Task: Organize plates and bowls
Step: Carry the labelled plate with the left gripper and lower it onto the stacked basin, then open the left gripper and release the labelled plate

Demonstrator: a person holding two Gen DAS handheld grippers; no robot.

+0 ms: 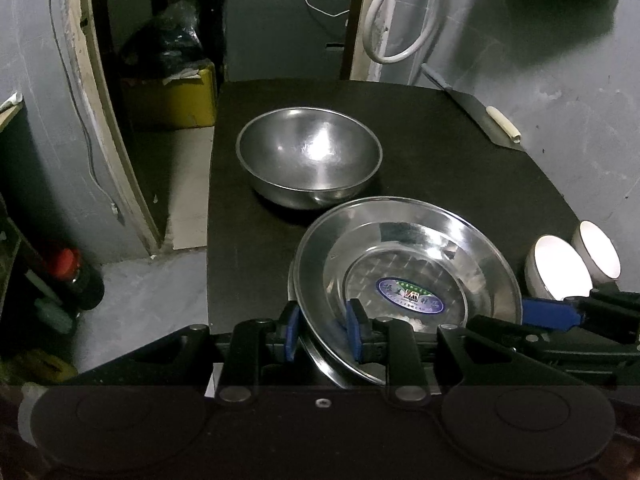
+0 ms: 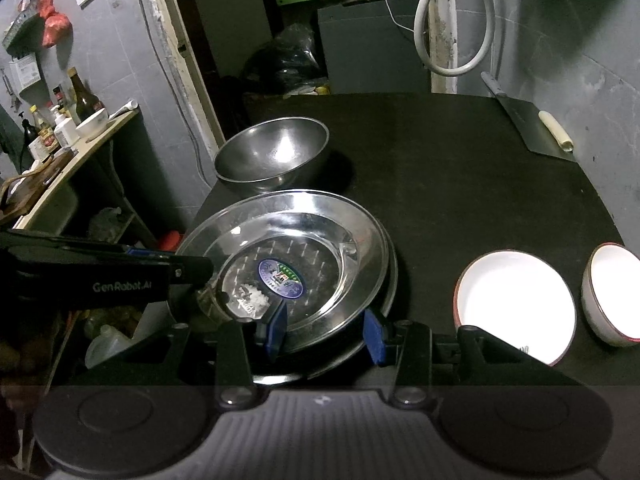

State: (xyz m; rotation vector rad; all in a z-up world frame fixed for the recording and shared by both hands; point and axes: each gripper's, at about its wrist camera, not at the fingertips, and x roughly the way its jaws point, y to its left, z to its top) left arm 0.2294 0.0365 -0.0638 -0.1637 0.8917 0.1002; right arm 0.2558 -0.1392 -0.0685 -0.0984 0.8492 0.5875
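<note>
On the dark counter (image 1: 420, 140) two steel plates are sitting stacked, the upper plate (image 1: 404, 276) lying inside the lower plate (image 2: 390, 276), whose rim is peeking out along one side. A blue oval sticker (image 1: 411, 295) is showing in the middle of the upper plate, with a small white smear beside it.

The left claw (image 1: 322, 334) is straddling the near left rim of the stack, one blue finger (image 1: 292, 332) sitting outside the rim and the other inside the dish. The fingers are close to the metal, but I cannot tell whether they are pressing on it. The right claw (image 2: 326, 332) is straddling the near right rim of the same stack, its jaws standing wider, one pad over the plate floor and the other outside the edge; whether it is gripping is also unclear.

Behind the plates a steel bowl (image 1: 309, 156) is resting upright, just beside the far edge of the stack. To the right, two white bowls with dark red rims are sitting side by side, the nearer bowl (image 2: 516, 304) and the farther bowl (image 2: 614, 292) being well apart from the plates. A cleaver (image 2: 536, 128) is lying at the far right corner by the grey wall.
</note>
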